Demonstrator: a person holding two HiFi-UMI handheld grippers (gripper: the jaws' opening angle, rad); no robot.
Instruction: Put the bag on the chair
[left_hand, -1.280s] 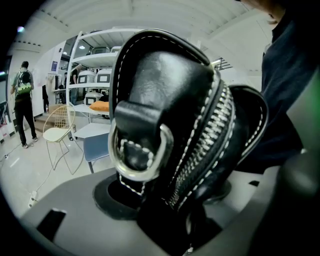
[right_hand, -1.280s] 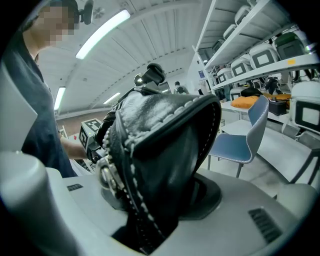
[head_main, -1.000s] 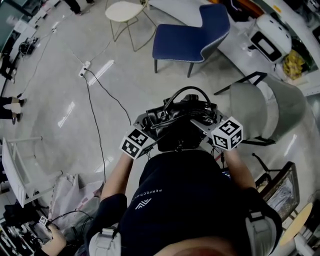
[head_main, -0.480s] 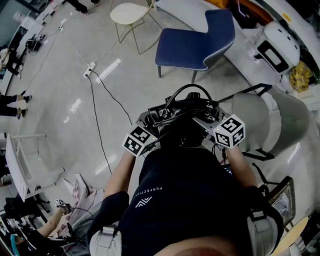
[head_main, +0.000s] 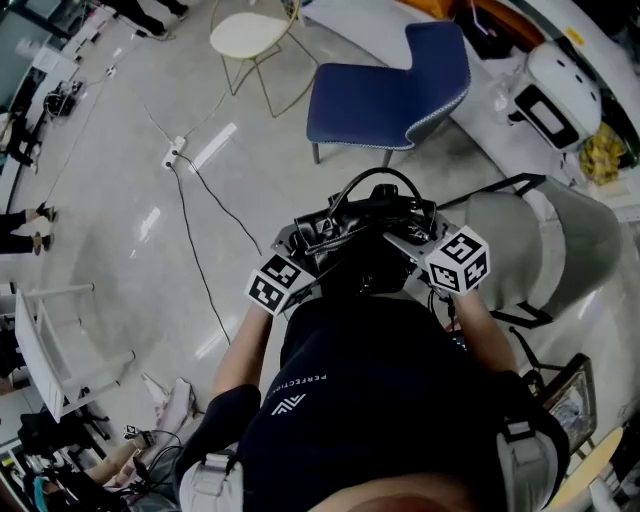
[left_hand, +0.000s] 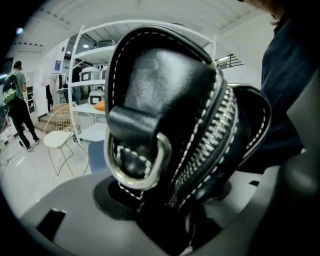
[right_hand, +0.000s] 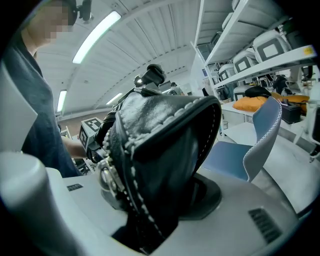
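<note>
The task is roughly at its midpoint: the bag (head_main: 365, 235) is off the floor (head_main: 130, 200) and carried in front of the person's torso, while the blue chair (head_main: 380, 95) straight ahead, which I judge to be the target, is empty and well apart from it. Left to do: closing the gap, lowering the bag onto the seat and letting go. The left gripper (left_hand: 165, 200) has its fingers (left_hand: 70, 200) clamped on 1 end of the bag, and the right gripper (right_hand: 145, 210) pinches the other end the same way. The bag is glossy black leather with white contrast stitching, a metal zip, a silver D-ring and an arched handle on top. The chair has a padded blue shell with a pale stitched edge and thin dark legs.
</note>
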